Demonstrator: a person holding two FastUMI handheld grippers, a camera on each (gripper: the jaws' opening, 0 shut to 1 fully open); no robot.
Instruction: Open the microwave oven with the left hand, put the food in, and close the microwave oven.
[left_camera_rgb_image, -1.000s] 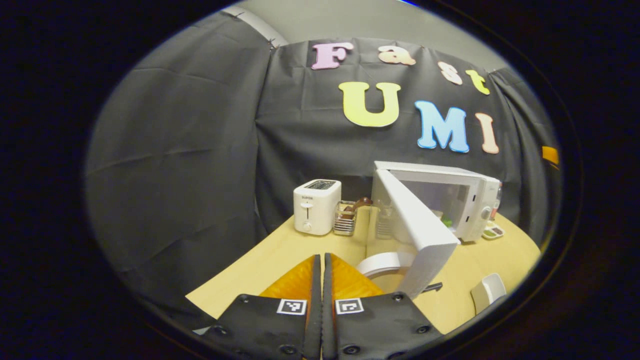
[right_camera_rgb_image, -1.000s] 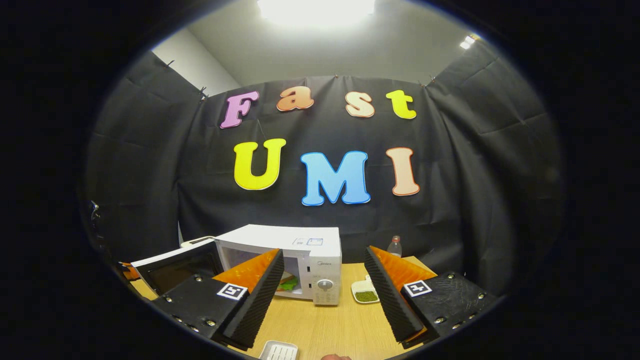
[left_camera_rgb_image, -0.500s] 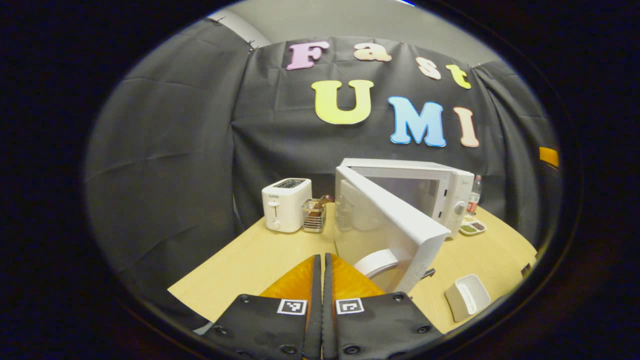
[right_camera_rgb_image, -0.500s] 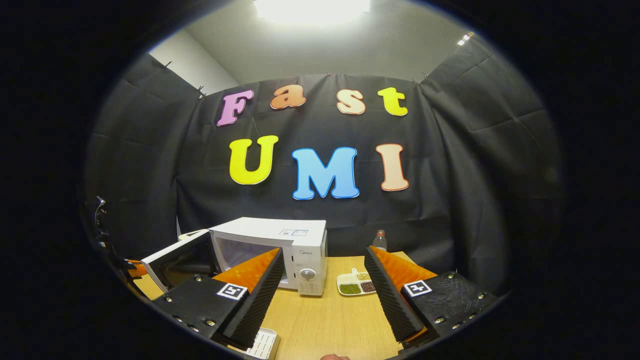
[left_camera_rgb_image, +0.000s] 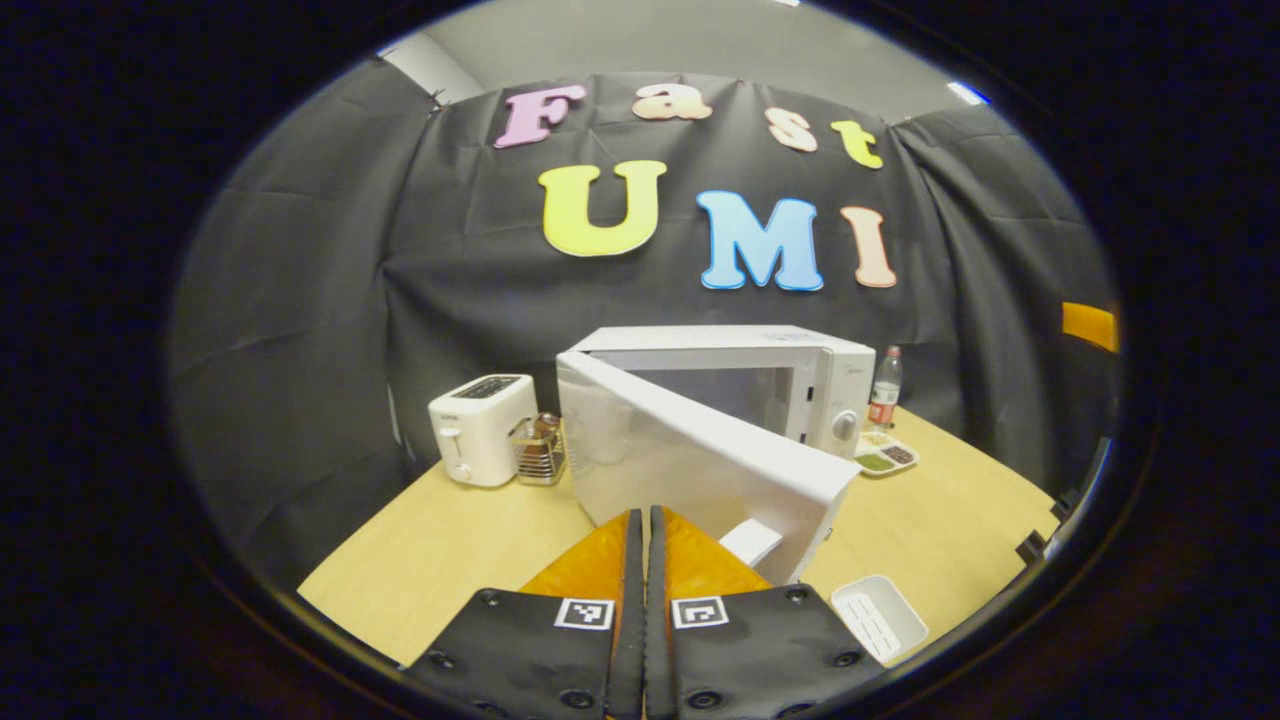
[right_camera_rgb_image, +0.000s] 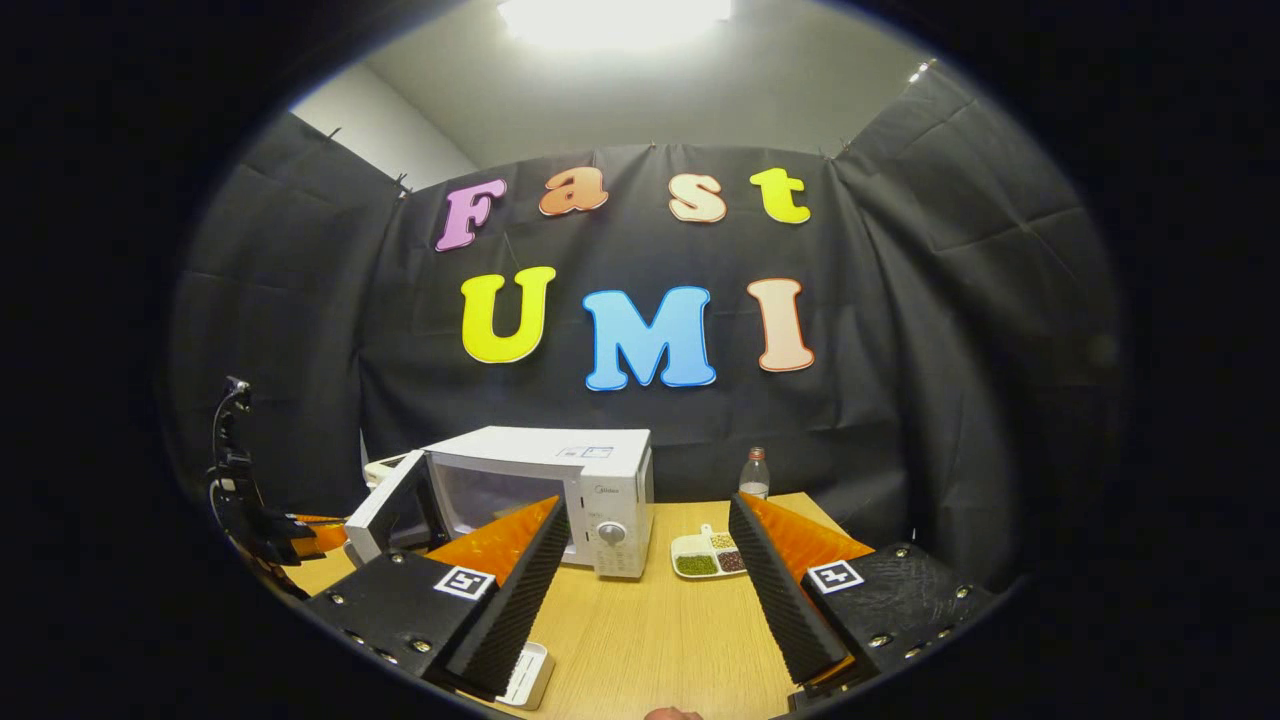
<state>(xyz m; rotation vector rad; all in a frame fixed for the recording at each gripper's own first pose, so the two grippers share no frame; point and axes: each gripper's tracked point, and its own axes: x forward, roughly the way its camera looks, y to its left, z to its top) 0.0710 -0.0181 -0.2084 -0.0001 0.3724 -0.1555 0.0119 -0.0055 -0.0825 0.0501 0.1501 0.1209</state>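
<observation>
Closing the door (left_camera_rgb_image: 700, 455) is the step in hand, I judge: it stands half open, swung out from the microwave oven (left_camera_rgb_image: 740, 385) toward the left gripper (left_camera_rgb_image: 644, 540), whose fingers are pressed together with nothing between them, right at the door's outer face. The food cannot be made out now; probably it is inside. The right gripper (right_camera_rgb_image: 645, 560) hangs with fingers spread wide over the table (right_camera_rgb_image: 660, 630), well apart from the oven. A push near the hinge could slide the whole oven toward the toaster (left_camera_rgb_image: 480, 428). A weak push may leave the latch not caught.
</observation>
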